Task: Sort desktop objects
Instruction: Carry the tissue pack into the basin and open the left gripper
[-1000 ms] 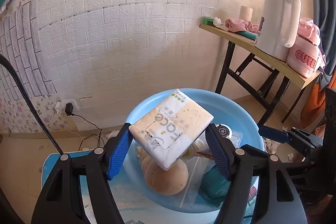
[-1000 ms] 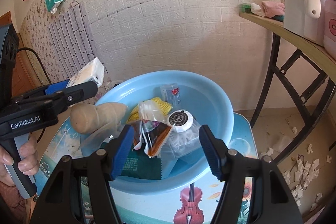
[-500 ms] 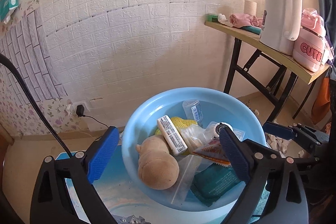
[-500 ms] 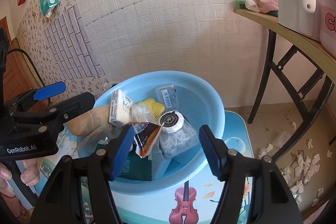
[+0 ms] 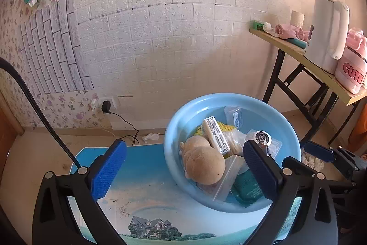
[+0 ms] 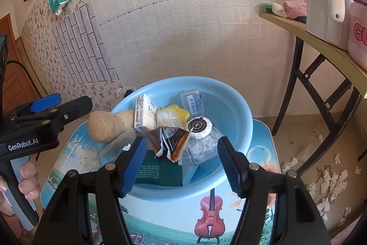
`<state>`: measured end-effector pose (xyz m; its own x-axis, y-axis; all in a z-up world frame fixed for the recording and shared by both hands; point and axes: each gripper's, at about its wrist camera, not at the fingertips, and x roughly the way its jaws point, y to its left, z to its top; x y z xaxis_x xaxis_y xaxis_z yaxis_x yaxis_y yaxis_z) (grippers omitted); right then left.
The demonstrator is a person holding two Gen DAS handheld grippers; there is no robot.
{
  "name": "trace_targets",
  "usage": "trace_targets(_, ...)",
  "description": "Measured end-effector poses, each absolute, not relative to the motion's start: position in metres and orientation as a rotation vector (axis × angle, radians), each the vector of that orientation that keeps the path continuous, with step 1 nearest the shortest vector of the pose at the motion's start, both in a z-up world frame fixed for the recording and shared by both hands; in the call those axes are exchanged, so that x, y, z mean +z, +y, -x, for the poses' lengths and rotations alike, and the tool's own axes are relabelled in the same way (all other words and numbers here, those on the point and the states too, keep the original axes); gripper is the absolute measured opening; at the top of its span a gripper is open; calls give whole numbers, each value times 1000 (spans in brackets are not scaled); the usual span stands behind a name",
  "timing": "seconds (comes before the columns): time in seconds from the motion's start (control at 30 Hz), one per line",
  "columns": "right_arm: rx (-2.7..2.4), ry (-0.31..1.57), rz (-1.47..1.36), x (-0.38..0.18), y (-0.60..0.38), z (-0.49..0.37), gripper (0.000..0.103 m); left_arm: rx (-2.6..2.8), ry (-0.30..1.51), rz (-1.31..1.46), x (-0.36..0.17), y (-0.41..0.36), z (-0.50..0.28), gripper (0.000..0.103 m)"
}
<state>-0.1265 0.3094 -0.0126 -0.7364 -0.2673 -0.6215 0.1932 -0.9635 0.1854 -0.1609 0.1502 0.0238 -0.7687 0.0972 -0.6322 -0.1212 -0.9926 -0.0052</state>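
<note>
While the left gripper [image 5: 183, 167] opens empty, the tissue pack [image 5: 216, 135] lies in the blue basin [image 5: 174, 130] (nearly full); the right gripper [image 6: 181, 162] gapes empty, and nothing loose shows on the small table [image 5: 146, 187]

A small table [image 6: 263, 153] with bright pictures on its top holds one big blue bowl [image 6: 238, 107]. Beside it, a wooden table [image 5: 321, 71] carries a white kettle [image 5: 328, 33] and a pink box [image 5: 352, 68].

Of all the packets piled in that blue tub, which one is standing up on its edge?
The white tissue pack in the blue tub, propped against the tan plush toy. The green packet lies flat and the brown wrapper is crumpled.
</note>
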Motion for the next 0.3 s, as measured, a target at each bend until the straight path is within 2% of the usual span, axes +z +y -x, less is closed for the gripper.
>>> trace_targets(0.2, -2715, -149, -990, -8, 305, 115, 65, 2883, 16, 980, 31, 139, 146, 103)
trace_targets(0.3, -2716, -149, -1007, -12, 307, 109, 65, 2886, 53, 972, 32, 137, 140, 103)
